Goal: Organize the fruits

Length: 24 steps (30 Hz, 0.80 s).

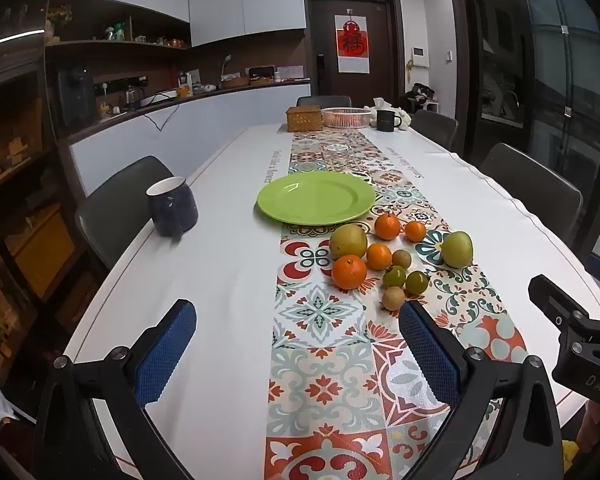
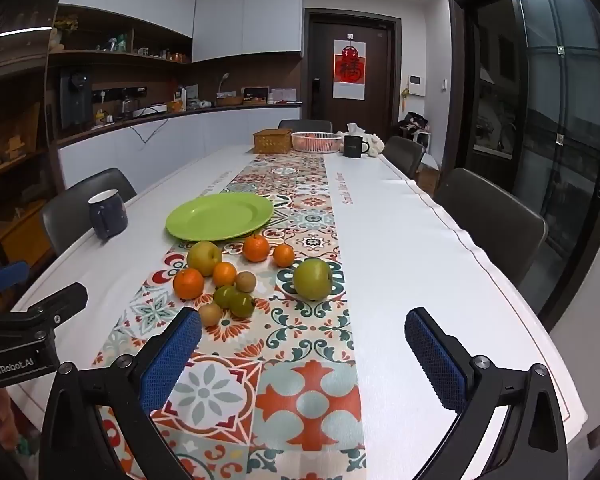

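Both wrist cameras look down the counter (image 1: pixel 228 264) from its near end — left beside right — sharing plate (image 1: pixel 317 197) and fruit (image 2: pixel 236 276).

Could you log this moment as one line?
left gripper open | right gripper open | fruits on runner | green plate empty

Glossy green plate (image 1: pixel 316 198), plastic by the look, smooth. Patterned runner (image 1: pixel 328 360) down the table's middle, wipe-clean and faintly pebbled, catching glare. White tablecloth (image 1: pixel 220 280) matt. Dark blue mug (image 1: pixel 173 206) near the left edge, glazed and shiny. Oranges (image 1: pixel 349 271) dimpled, slightly shiny. Finger pads (image 2: pixel 171 356) blue, knobbly rubber on matt black plastic, metal screws.
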Each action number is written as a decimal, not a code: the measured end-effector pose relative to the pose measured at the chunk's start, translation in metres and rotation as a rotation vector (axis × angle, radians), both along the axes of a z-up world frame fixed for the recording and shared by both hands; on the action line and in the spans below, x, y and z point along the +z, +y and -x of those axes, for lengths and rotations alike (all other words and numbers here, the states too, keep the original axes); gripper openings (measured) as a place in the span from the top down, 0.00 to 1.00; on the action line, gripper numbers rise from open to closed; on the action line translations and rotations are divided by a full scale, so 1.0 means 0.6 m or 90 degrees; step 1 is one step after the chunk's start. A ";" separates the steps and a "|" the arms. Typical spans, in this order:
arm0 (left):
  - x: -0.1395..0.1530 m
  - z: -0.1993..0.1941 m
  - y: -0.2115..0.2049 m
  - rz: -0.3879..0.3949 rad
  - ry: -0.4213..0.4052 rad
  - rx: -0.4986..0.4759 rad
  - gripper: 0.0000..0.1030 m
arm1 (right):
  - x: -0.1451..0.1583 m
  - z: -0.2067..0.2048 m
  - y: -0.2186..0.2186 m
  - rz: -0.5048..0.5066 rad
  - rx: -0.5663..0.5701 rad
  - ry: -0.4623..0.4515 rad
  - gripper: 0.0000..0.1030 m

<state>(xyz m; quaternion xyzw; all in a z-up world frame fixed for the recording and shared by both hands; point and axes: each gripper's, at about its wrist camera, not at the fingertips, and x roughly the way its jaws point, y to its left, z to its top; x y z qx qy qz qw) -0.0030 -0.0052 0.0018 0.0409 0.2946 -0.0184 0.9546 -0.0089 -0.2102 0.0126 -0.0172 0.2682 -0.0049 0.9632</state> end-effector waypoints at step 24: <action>0.002 0.007 0.021 0.008 -0.012 0.029 0.00 | 0.003 0.005 0.001 0.004 0.001 -0.008 0.01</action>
